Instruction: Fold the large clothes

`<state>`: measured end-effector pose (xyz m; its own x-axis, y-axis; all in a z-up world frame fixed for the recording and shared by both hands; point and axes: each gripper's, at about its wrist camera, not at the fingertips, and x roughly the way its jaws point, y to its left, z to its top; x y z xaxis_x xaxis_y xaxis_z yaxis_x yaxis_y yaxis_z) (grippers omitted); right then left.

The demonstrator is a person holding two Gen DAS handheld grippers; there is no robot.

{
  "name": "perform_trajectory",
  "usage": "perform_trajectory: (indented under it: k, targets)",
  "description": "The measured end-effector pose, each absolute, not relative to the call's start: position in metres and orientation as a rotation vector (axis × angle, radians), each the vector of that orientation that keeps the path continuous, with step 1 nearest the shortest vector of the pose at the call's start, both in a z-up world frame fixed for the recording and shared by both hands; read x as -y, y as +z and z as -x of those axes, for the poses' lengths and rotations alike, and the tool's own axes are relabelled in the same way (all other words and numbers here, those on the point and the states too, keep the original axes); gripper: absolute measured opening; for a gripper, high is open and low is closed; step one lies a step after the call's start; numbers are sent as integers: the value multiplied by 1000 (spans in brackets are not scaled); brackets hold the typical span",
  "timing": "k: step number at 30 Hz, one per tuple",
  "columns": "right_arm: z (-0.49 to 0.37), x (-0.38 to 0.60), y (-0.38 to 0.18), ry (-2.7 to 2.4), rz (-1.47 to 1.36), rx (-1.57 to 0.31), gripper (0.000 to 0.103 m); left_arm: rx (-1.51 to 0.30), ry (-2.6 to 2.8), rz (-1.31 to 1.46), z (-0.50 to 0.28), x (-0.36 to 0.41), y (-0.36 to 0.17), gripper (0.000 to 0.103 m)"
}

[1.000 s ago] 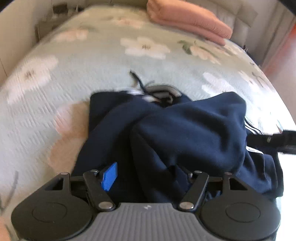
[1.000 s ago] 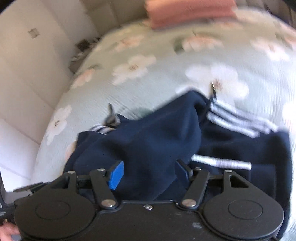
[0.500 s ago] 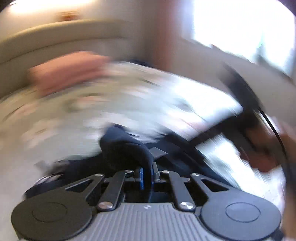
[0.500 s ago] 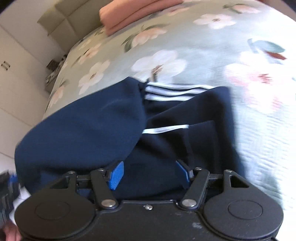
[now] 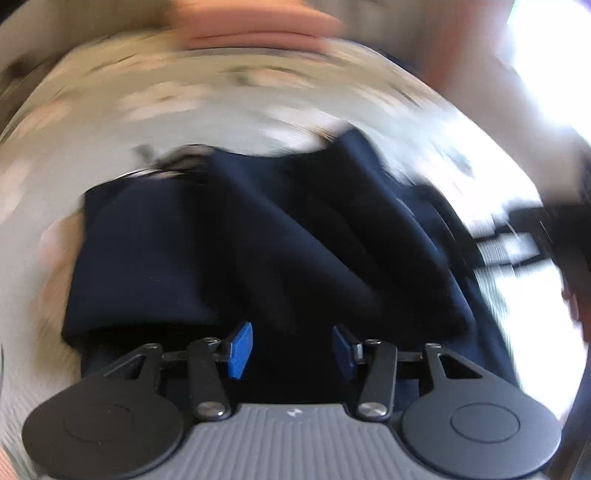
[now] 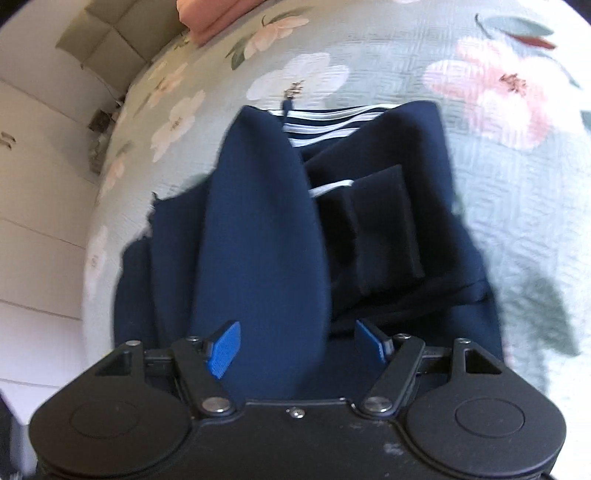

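Left hand-held gripper [image 5: 291, 349], clamped on cloth half a second ago, now stands wide and empty: fold released. Right hand-held gripper [image 6: 297, 347] wide too, a raised fold between its fingers. Navy white-striped garment [image 6: 258, 229] lies bunched, partly folded, on the floral bed [image 6: 498, 155].

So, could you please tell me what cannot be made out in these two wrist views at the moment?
- Left wrist view: motion blur smears the floral bedspread and the pink item at the top; window glare washes out the right edge.
- Right wrist view: the navy garment hangs folded over itself, hiding its type and lower layers.
- Both views: each gripper's body, left gripper and right gripper, covers the garment's near edge.
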<state>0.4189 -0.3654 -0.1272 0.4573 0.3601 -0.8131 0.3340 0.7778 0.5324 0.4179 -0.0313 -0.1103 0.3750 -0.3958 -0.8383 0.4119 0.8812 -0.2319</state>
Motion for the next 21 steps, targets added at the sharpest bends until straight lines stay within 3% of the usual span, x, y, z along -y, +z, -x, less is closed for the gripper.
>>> perform_trajectory:
  k: [6, 8, 11, 12, 13, 14, 15, 17, 21]
  targets:
    - [-455, 348, -113, 37, -692, -1087, 86, -1137, -514, 278, -449, 32, -120, 55]
    - [-468, 332, -115, 34, -642, -1133, 88, -1196, -509, 284, -452, 45, -129, 61]
    - [-482, 309, -134, -17, -515, -1235, 88, -1271, -509, 317, -452, 60, -148, 62]
    - [-483, 303, -141, -53, -450, -1268, 76, -1287, -512, 334, -453, 67, -157, 61]
    - [-482, 301, -145, -75, -410, -1273, 63, -1313, -504, 337, -457, 73, -168, 50]
    - [-478, 301, -147, -79, -386, -1258, 31, -1336, -489, 316, -463, 80, -178, 5]
    - [-472, 305, -148, -77, -388, -1235, 11, -1360, -468, 273, -465, 87, -186, 6]
    - [-462, 319, -145, -89, -456, -1201, 9, -1339, -466, 291, -466, 85, -186, 4]
    - [-420, 361, -107, 12, -793, -909, 9, -990, -538, 542, -452, 22, -128, 4]
